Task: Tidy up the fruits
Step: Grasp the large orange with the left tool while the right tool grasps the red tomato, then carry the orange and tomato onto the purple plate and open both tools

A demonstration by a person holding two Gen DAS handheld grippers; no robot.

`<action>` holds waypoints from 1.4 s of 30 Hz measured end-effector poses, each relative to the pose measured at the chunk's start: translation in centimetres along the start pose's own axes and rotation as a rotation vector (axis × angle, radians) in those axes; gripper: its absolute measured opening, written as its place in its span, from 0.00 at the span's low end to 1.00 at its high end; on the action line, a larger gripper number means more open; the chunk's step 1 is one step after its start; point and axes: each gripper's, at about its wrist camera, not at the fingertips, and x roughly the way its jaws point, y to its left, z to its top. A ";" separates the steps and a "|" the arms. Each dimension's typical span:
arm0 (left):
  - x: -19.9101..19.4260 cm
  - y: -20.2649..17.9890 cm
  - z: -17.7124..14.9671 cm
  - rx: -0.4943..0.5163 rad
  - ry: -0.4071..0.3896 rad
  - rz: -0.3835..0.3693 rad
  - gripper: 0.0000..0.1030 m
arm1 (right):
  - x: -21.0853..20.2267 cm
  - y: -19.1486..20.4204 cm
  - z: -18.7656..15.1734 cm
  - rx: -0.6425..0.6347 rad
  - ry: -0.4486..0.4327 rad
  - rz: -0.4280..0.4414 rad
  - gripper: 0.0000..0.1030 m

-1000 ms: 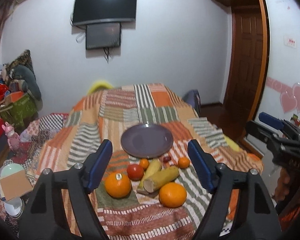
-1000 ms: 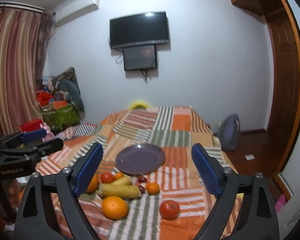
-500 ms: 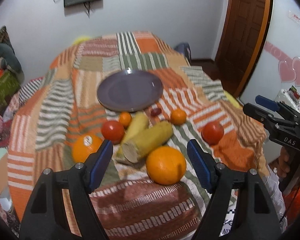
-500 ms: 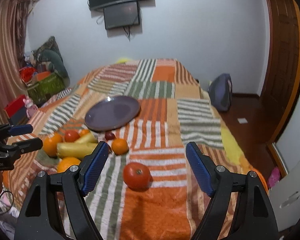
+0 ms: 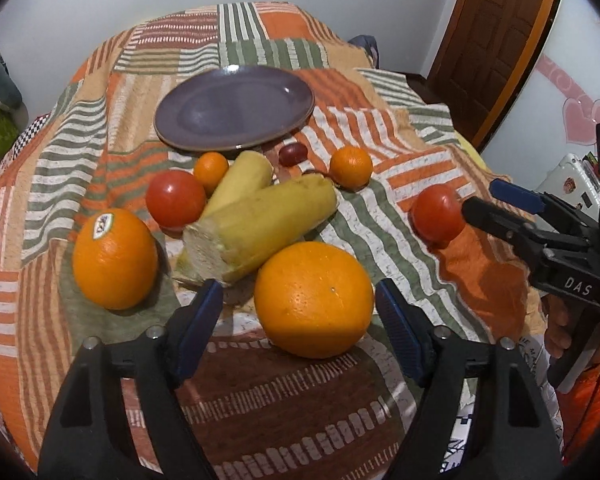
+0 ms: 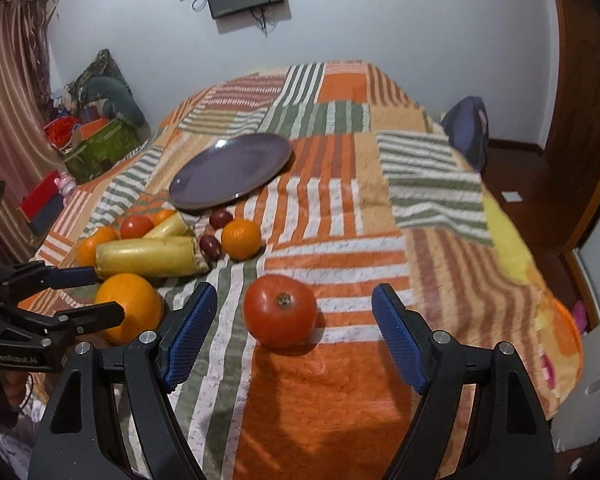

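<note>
Your fruit lies on a striped patchwork blanket (image 5: pixel 380 216), just in front of one empty purple plate (image 5: pixel 236 108). Count two large oranges, one between your left jaws (image 5: pixel 314 300) and one with a sticker (image 5: pixel 114 258); two small tangerines (image 5: pixel 350 167) (image 5: pixel 211 167); two tomatoes, one by the corn (image 5: pixel 175 199) and one apart on the right (image 6: pixel 281 310); two yellow corn cobs (image 5: pixel 260 224) lying crossed and touching; and two small dark red fruits (image 6: pixel 211 245) near the plate.

The sticker on the orange is too blurred to read. Your right gripper's body reads "DAS" in the left view; your left gripper's body reads "GenRobot.AI" in the right view.

Your left gripper (image 5: pixel 298 314) tilts steeply down with the near orange between its blue pads; the jaws have just been opening and do not press it. Your right gripper (image 6: pixel 292 332) slants down over the lone tomato, jaws wide apart after closing slightly, touching nothing.
</note>
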 end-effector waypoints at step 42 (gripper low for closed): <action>-4.6 0.4 2.2 -0.047 -0.156 -0.018 0.63 | 0.2 2.4 2.4 -0.043 -0.014 0.017 0.45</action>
